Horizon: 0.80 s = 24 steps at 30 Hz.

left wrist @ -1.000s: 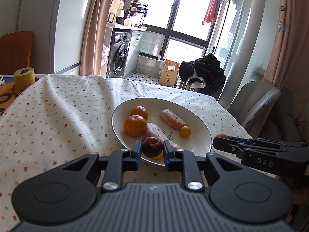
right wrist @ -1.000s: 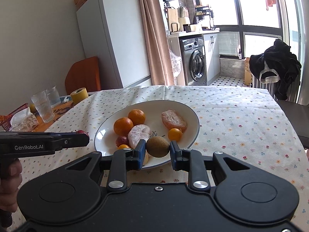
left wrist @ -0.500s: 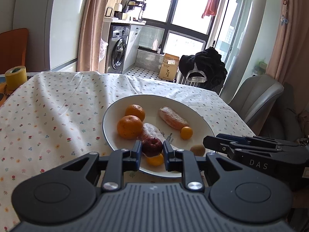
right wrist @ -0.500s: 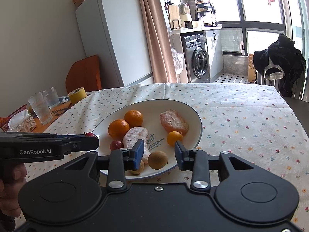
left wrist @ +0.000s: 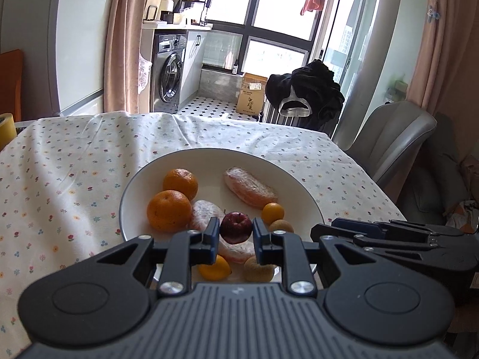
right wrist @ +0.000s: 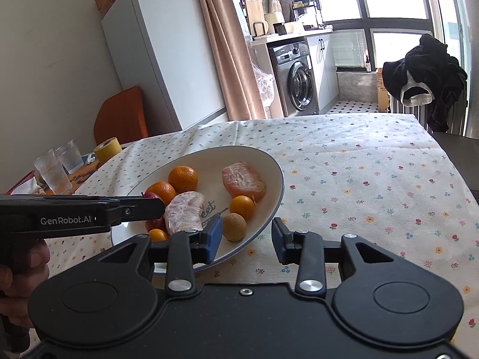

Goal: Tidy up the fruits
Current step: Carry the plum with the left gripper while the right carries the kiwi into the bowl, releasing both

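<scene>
A white plate [left wrist: 215,164] on the flowered tablecloth holds two oranges [left wrist: 169,215], peeled citrus pieces [left wrist: 250,187], small yellow-orange fruits [left wrist: 273,213] and brown round fruits [left wrist: 280,226]. My left gripper [left wrist: 236,230] is shut on a small dark red apple [left wrist: 236,226], held just above the plate's near side. In the right wrist view the right gripper [right wrist: 247,240] stands open at the plate's [right wrist: 209,158] near right rim. A brown fruit [right wrist: 234,226] lies free on the plate just ahead of its left finger. The left gripper [right wrist: 149,206] reaches in from the left.
Two glasses [right wrist: 54,173] and a yellow tape roll [right wrist: 107,151] stand at the table's far left. A grey chair [left wrist: 389,143] sits by the right edge. Bare tablecloth [right wrist: 374,194] spreads right of the plate. A hand [right wrist: 18,272] grips the left tool.
The right gripper opened and left the brown fruit on the plate, then drew back to the right. The left gripper carried the red apple forward over the plate.
</scene>
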{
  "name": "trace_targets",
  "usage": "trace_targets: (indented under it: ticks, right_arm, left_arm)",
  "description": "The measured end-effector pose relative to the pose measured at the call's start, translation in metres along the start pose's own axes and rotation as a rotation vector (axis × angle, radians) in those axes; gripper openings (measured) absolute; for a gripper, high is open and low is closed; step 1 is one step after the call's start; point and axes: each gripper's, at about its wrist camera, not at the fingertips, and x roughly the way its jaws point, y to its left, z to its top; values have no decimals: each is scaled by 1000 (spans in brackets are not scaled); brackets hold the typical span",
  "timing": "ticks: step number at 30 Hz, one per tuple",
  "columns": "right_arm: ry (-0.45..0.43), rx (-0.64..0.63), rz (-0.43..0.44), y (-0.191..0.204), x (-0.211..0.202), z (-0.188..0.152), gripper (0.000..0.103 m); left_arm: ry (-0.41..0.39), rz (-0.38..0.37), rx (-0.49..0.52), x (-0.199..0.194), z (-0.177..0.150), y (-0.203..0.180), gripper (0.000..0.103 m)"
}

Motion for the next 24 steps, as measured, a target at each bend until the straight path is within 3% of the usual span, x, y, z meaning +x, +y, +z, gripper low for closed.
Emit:
trace_targets:
  ticks: [13, 24]
  right_arm:
    - [2, 15, 13, -9, -3, 0, 37]
    - [-6, 12, 21, -3, -12, -2, 39]
  left_arm:
    - [8, 37, -38, 9, 10, -4, 27]
    - [3, 77, -48, -8, 3, 2, 47]
